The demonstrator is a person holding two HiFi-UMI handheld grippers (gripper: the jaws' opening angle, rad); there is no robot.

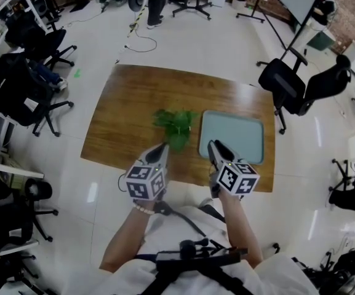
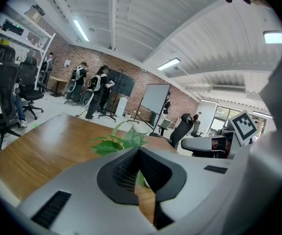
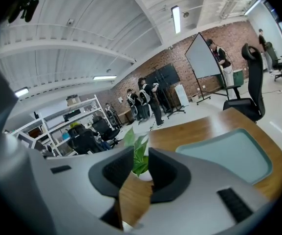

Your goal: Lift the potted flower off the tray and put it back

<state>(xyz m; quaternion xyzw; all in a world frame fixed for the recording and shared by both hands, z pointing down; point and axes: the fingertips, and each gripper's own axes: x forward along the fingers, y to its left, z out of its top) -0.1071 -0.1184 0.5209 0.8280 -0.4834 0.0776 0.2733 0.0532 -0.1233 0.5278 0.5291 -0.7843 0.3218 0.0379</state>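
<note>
Wooden tabletop (image 1: 119, 118) stretches ahead; at its near edge the left claw (image 1: 163, 147) is clenched on nothing and the right claw (image 1: 213, 145) is released and empty. Beyond, the potted flower (image 1: 176, 126) stands just left of the bare tray (image 1: 232, 137). I would grip its pot low, below the leaves, and keep it upright. Office chairs (image 1: 294, 88) ring the glossy floor (image 1: 214, 48).
</note>
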